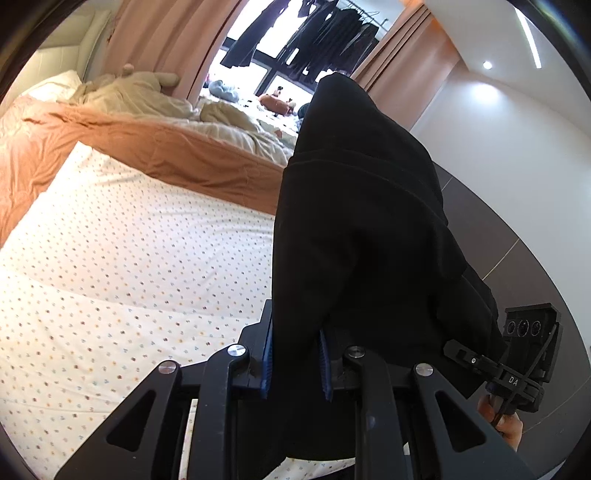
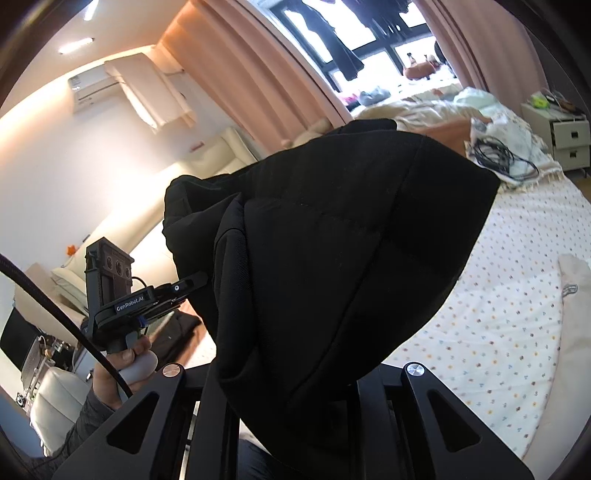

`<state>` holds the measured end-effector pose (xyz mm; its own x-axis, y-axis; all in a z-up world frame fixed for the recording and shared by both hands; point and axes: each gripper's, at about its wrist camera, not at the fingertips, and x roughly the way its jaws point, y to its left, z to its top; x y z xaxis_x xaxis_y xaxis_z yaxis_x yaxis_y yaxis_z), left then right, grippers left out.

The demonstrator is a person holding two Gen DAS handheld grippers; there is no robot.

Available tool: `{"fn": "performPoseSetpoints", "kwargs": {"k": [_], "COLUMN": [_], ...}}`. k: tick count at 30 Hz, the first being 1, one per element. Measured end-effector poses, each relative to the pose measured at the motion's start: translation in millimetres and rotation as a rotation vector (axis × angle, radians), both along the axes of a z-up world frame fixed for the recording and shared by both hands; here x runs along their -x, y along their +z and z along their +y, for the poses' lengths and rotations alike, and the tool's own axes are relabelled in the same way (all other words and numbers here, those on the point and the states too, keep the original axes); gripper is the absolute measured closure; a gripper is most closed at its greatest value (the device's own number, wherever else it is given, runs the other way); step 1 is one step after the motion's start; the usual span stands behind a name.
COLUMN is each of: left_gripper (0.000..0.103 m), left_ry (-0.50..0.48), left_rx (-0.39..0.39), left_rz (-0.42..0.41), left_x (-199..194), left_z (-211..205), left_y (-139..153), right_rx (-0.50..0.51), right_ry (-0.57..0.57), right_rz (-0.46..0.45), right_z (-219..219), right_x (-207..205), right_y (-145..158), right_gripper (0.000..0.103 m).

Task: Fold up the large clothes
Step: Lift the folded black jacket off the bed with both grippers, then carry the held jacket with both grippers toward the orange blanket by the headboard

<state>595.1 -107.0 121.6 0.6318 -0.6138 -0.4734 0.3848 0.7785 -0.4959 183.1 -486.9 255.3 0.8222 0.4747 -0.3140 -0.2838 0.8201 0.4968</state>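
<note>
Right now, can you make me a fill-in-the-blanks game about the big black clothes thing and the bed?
1. Both hand-held grippers are shut on a garment whose colour is ____.
2. The bed sheet is white with small coloured ____.
3. The curtains by the window are ____.
4. Dark clothes hang in front of the ____.

Missing words: black; dots; pink; window

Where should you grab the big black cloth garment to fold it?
Hold the big black cloth garment by its top edge, one gripper at each end, coming from above. It hangs limp from the left gripper and right gripper, so pinched edges keep it spread.
</note>
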Motion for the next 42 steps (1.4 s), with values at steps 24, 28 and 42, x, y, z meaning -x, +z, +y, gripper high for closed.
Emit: {"fn": "performPoseSetpoints", "kwargs": {"k": [24,28,42], "left_gripper": [0.083,0.083,0.083], "left_ry": [0.082,0.132,0.375], "left_rx": [0.037,0.04,0.112], "left_rz": [-0.167,-0.177,-0.131], "left_x": [66.3,64.9,68.0], "left_z": [179.9,225.7,415.4], "left_y": [64.5,62.3,39.8], "right_rx": [0.021,0.048,0.091], "right_ry": [0.176,0.251,0.539], "right_rz": [-0.104,-0.099,-0.101], "right_z": [142.7,180.1,307.2], "right_x": [-64.1,-98.2,-219.9], "right_y": [29.8,28.0,34.1], "right_gripper": [0.091,0.091,0.091]}}
